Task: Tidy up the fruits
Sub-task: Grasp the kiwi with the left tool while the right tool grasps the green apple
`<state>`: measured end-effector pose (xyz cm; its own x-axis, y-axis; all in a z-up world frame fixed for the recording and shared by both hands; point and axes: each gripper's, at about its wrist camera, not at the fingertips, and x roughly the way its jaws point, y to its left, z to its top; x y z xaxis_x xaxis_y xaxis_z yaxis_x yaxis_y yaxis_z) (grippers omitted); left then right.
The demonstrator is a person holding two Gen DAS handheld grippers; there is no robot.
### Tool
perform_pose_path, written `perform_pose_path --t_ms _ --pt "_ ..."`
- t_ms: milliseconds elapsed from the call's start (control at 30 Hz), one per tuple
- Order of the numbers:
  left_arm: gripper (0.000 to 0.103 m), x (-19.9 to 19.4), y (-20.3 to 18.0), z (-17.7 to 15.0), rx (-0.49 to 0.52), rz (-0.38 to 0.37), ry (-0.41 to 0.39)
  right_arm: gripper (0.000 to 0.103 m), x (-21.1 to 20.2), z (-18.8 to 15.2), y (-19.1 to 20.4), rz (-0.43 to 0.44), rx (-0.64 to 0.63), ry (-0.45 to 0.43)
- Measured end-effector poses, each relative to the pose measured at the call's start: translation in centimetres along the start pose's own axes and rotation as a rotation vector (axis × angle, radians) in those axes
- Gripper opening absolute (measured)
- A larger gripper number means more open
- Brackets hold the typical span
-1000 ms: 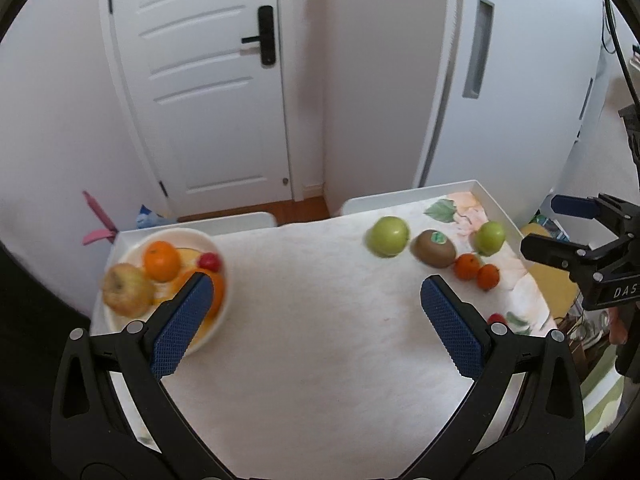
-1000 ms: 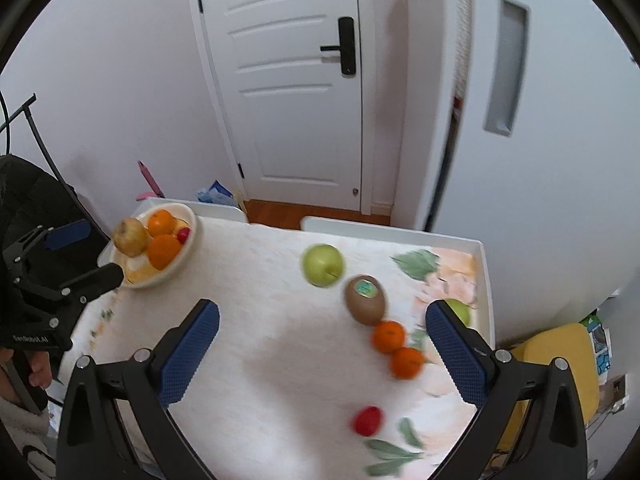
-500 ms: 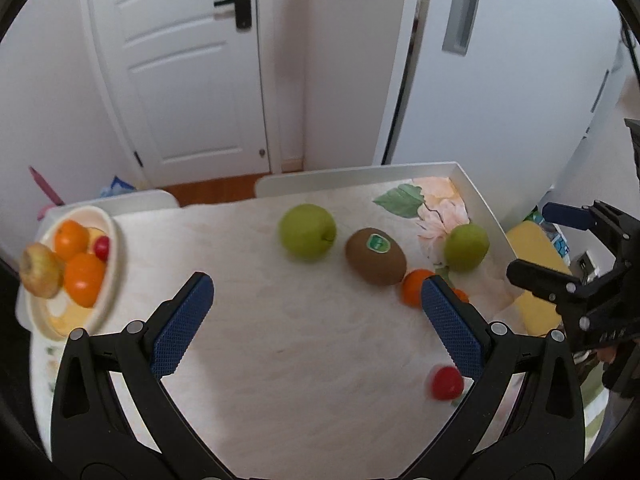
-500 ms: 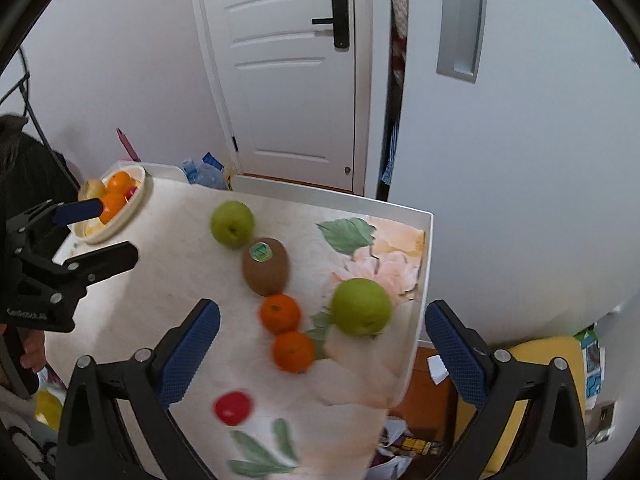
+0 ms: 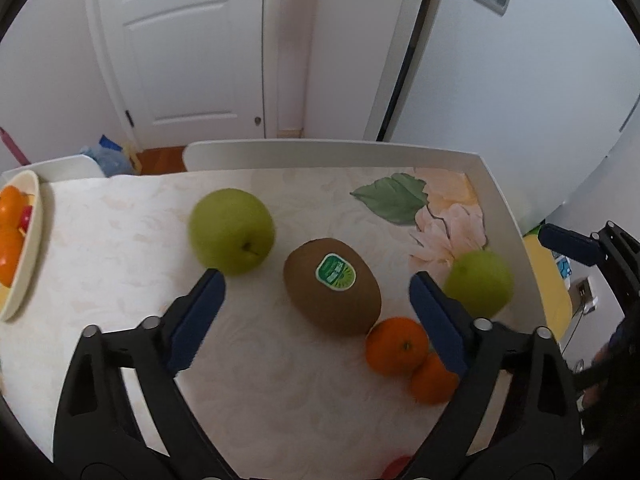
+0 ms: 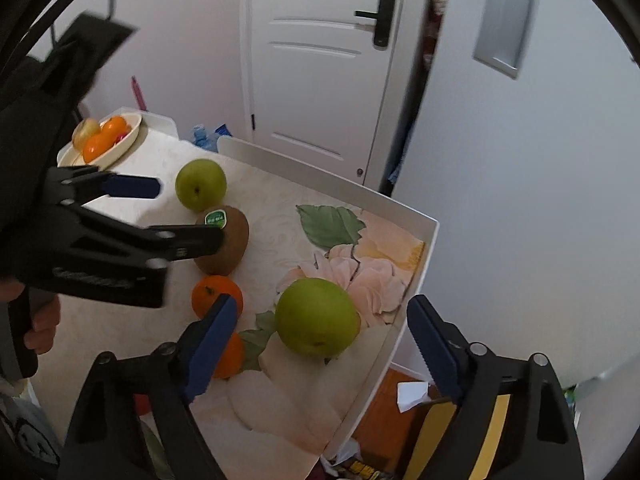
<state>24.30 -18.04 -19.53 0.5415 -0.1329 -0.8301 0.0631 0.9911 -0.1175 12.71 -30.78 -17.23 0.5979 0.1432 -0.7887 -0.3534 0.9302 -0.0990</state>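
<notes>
A brown kiwi (image 5: 332,286) with a green sticker lies on the table between the fingers of my left gripper (image 5: 316,282). Its jaws are closing, and the pads stand clear of the kiwi. A green apple (image 5: 232,230) sits just beyond the left finger. My right gripper (image 6: 322,306) straddles a second green apple (image 6: 316,316) near the table's right corner. Its jaws are closing too, without touching the fruit. Two oranges (image 6: 216,294) (image 6: 230,356) lie by its left finger. The cream bowl (image 6: 120,148) with several fruits stands at the far left.
The table's raised white rim (image 6: 416,280) runs close behind the right apple, with floor clutter below it. A small red fruit (image 6: 142,404) peeks out behind the right gripper's left finger. A white door (image 5: 192,52) and walls stand behind the table. A hand (image 6: 40,320) holds the left gripper.
Both grippers have dropped toward the table and swung right. The left went from facing the bowl to straddling the kiwi, the right to straddling the corner apple. Both jaws have narrowed a little.
</notes>
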Motion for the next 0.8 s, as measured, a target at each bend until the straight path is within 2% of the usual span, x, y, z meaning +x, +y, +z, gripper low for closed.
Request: perform_pose_path --t_ms 67,200,267,433,633,800 --pt "0.096 0.7 -0.2 0.1 -0.007 0.002 0.012 0.078 0.4 -0.1 0.0 0.008 -0.019 0.003" --pt "0.096 1.6 -0.4 -0.1 -0.012 0.007 0.027 0.076 1.2 -0.2 0.1 0.024 -0.047 0.016" --pt "0.084 2.1 -0.6 -0.2 -0.012 0.01 0.038 0.075 1.5 -0.3 0.0 0.032 -0.055 0.023" --pt "0.081 3.2 -0.7 -0.7 -0.017 0.019 0.061 0.066 2.1 -0.4 0.0 0.027 -0.097 0.04" --pt "0.064 3.2 -0.8 -1.3 0.006 0.041 0.066 0.066 2.5 -0.7 0.1 0.032 -0.13 0.05" --pt "0.06 3.2 -1.0 -1.1 0.018 0.039 0.069 0.063 2.8 -0.8 -0.1 0.039 -0.128 0.057"
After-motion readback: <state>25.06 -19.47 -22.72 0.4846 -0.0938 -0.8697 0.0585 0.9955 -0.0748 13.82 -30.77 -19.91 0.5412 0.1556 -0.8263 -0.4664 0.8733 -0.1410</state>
